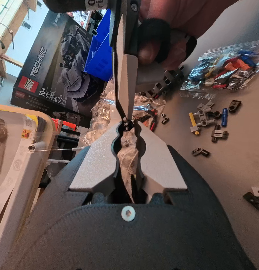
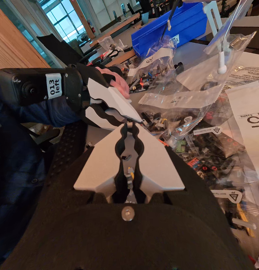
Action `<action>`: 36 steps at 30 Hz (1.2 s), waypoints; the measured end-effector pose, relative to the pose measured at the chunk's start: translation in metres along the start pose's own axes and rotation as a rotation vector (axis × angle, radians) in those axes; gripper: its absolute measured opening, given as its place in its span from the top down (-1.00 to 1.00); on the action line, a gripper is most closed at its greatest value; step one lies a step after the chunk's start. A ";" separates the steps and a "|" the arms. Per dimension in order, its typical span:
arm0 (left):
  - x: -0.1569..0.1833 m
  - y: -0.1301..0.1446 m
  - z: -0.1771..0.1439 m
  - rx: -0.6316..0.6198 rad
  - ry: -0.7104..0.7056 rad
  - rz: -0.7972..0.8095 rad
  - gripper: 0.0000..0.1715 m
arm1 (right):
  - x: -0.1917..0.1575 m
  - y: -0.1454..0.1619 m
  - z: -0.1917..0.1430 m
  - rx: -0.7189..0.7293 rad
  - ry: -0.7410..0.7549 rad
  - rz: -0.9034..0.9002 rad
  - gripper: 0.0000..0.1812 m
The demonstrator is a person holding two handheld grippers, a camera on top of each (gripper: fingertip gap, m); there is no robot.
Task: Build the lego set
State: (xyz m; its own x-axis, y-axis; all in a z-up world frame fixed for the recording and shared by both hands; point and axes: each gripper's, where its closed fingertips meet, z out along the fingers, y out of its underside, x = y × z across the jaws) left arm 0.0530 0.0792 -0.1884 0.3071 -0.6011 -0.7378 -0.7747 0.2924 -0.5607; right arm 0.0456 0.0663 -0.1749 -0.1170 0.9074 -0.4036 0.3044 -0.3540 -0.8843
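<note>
Both tongs, left [image 1: 128, 125] and right [image 2: 129, 127], pinch one small black piece [image 1: 127, 126] between their meeting tips, above the table [image 1: 213, 168]. Build looks early: loose pieces [image 1: 209, 121] lie nearby, bags [image 2: 213, 153] mostly full.

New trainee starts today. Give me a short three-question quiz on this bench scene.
1. True or false: the left gripper and right gripper meet tip to tip.
2. The bin beside the set box is: A red, B blue, C green.
3. Fill in: in the left wrist view, the yellow rod lies to the ____ of the blue pin.
Key: 1 true; 2 B; 3 left.
</note>
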 end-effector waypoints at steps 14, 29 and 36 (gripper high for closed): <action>0.009 -0.008 -0.012 0.050 0.082 0.005 0.86 | -0.015 0.002 -0.001 -0.033 -0.063 -0.030 0.96; 0.006 -0.008 -0.028 0.132 0.182 -0.114 0.93 | 0.006 0.043 -0.013 -0.247 0.029 -0.032 0.95; 0.034 0.008 -0.013 0.088 0.303 -0.119 0.92 | 0.004 0.068 -0.002 -0.386 0.016 -0.050 0.95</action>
State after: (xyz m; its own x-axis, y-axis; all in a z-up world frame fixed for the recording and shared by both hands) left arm 0.0497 0.0510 -0.2135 0.2040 -0.8251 -0.5269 -0.6881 0.2619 -0.6767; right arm 0.0673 0.0463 -0.2364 -0.1267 0.9258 -0.3561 0.6322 -0.2013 -0.7482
